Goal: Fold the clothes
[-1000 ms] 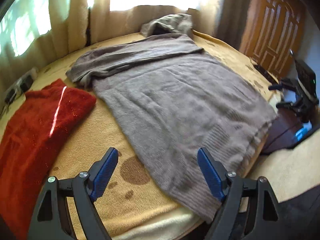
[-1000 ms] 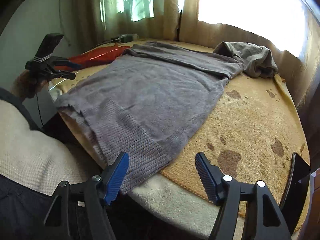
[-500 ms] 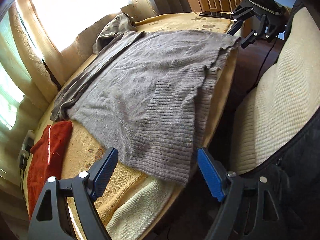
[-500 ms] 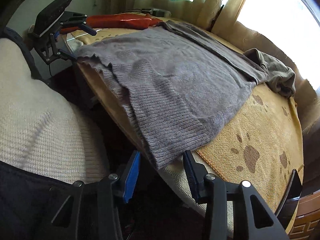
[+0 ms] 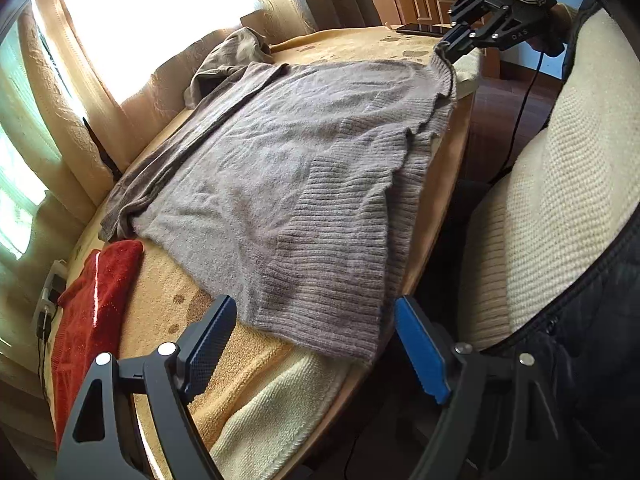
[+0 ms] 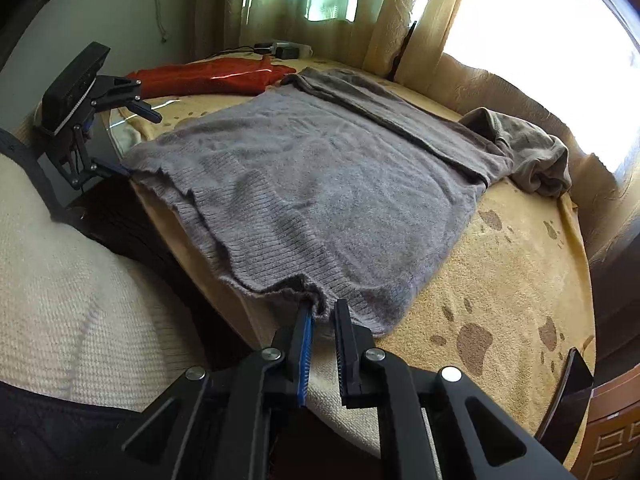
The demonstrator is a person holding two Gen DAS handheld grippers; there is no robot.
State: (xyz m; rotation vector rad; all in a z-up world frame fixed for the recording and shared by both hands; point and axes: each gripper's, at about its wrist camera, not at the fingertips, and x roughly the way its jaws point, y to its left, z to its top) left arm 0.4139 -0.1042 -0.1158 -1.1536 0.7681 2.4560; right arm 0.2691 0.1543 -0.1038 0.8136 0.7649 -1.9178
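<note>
A grey knit sweater lies flat on a round table under a tan paw-print cloth, its ribbed hem hanging over the near edge. My left gripper is open, its blue pads on either side of one hem corner without touching it. In the right wrist view the sweater runs away from my right gripper, whose jaws are closing with the other hem corner bunched between the pads. The left gripper shows at the far hem corner, and the right gripper shows pinching the hem.
A red garment lies at the table's left, a crumpled grey-brown garment at the far side by the curtains. A dark phone sits near the right edge. A person's cream knit torso is close to the table edge.
My right gripper's jaws came together on the sweater's hem corner, which now bunches up. My left gripper rolled and shifted to the other hem corner, then held still and open.
</note>
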